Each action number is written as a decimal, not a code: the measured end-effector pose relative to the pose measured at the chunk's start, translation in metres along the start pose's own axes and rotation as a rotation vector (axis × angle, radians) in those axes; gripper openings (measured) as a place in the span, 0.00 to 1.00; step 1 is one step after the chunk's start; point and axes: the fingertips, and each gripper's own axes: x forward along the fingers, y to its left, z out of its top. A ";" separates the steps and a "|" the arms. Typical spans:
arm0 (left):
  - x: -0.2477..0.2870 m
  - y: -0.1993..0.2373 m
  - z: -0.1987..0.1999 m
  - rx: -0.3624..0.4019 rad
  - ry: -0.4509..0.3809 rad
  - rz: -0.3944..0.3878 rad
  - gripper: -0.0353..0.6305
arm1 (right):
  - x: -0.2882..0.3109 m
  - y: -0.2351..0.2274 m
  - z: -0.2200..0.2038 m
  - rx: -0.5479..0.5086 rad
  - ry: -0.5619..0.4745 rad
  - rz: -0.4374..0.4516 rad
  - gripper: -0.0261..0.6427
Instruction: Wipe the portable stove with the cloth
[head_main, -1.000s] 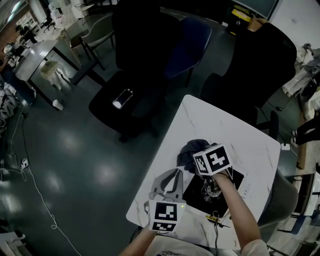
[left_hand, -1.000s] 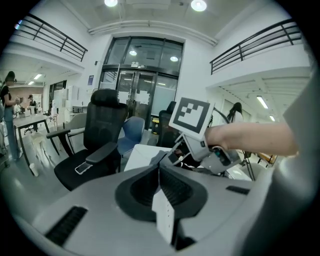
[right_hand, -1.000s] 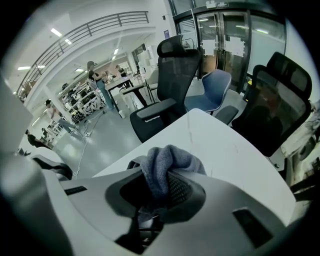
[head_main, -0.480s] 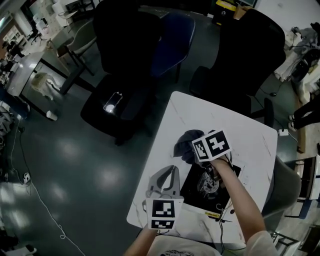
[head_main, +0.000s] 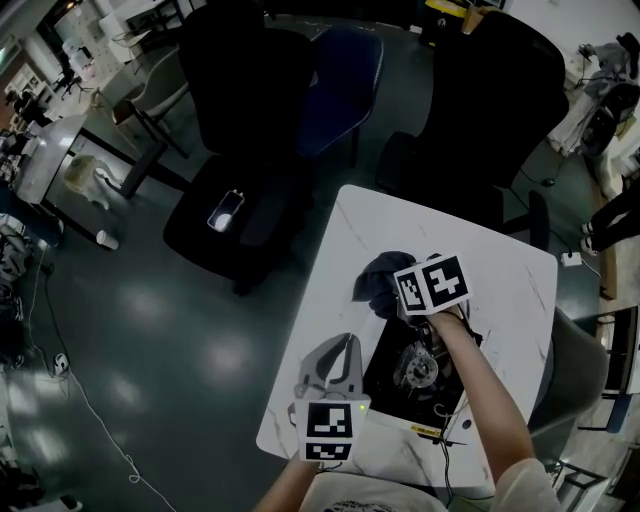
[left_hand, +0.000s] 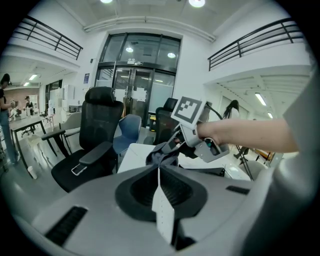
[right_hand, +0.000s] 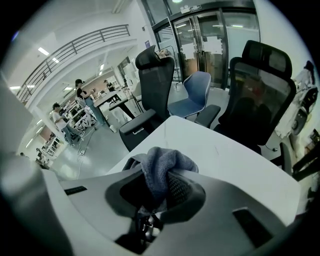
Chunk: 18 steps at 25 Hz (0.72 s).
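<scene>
A pale, marble-veined table (head_main: 500, 270) stands on a glossy dark floor among black office chairs (head_main: 250, 110). The cloth (right_hand: 162, 167), a soft grey-blue terry bunch, is pinched in the right gripper (right_hand: 160, 192). Its jaws are drawn narrow on one fold, and the rest bulges past the tips. Held this way, the yielding wad rather than the hard plastic jaws would likely meet the surface. Just below and behind those tips lies the portable stove (head_main: 385, 385), a flat black square with a round metal burner (head_main: 415, 368) at its middle. The left gripper (head_main: 340, 355), jaws pressed together with nothing between them, is low beside the stove's left edge. It seems parked there, clear of the wiping path.
</scene>
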 end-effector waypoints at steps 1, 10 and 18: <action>0.000 -0.001 0.000 0.001 0.000 0.000 0.09 | -0.001 -0.003 0.000 0.004 -0.005 -0.008 0.14; 0.000 -0.007 -0.002 0.013 0.006 -0.005 0.09 | -0.012 -0.029 -0.019 0.045 0.006 -0.054 0.14; 0.001 -0.020 0.001 0.028 0.008 -0.014 0.09 | -0.024 -0.047 -0.036 0.060 0.016 -0.081 0.14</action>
